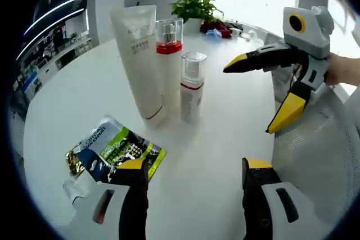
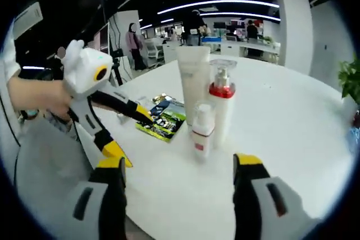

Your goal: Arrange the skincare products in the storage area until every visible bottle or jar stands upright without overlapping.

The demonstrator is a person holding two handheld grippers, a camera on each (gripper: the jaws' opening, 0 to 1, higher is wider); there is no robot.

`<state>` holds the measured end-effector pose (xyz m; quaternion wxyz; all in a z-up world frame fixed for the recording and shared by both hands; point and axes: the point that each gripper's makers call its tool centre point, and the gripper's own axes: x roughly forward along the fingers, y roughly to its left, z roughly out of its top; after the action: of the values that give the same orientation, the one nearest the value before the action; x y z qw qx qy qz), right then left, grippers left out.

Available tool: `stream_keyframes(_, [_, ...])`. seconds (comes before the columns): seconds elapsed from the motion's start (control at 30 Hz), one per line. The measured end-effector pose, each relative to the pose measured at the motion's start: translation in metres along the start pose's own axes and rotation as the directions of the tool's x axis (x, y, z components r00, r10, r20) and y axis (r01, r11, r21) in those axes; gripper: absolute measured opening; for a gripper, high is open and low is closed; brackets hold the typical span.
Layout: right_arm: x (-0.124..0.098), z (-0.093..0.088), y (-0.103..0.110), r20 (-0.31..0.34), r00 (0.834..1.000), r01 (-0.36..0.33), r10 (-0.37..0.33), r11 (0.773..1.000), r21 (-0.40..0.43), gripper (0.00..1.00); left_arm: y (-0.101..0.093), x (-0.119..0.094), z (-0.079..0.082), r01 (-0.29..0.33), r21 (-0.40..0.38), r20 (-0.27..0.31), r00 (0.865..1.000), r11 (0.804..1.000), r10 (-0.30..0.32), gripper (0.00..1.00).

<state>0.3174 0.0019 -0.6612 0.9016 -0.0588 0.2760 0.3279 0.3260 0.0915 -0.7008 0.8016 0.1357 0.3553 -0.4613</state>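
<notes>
My 2 claws, left gripper (image 1: 194, 175) and right gripper (image 2: 179, 167), gape wide, empty. The tube (image 1: 138, 54), tall bottle (image 1: 169, 60) and small bottle (image 1: 192, 85) stand clustered mid-table; hard, smooth, probably slippery, so I'd grip their bodies low.

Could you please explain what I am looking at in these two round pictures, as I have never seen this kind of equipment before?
A person holds a two-jaw tool in each hand, and each carries a fisheye camera looking along its jaws. In the left gripper view, the left tool is at the bottom and the right tool enters from the right; both are open and hold nothing. On the white table stand a tall tube, a red-collared pump bottle and a small bottle; a flat sachet lies nearby.
</notes>
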Motion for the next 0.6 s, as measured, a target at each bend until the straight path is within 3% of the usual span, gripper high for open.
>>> stream_keyframes(0.47, [-0.016, -0.017, 0.017, -0.029, 0.999, -0.025, 0.026, 0.999, 0.031, 0.99, -0.005, -0.041, -0.042, -0.067, -0.157, -0.006, 0.998, 0.985, 0.067, 0.76])
stream_keyframes(0.6, [-0.019, -0.017, 0.018, -0.025, 0.999, -0.031, 0.032, 0.998, 0.046, 0.99, -0.006, -0.055, -0.050, -0.091, -0.192, -0.004, 0.996, 0.977, 0.092, 0.79])
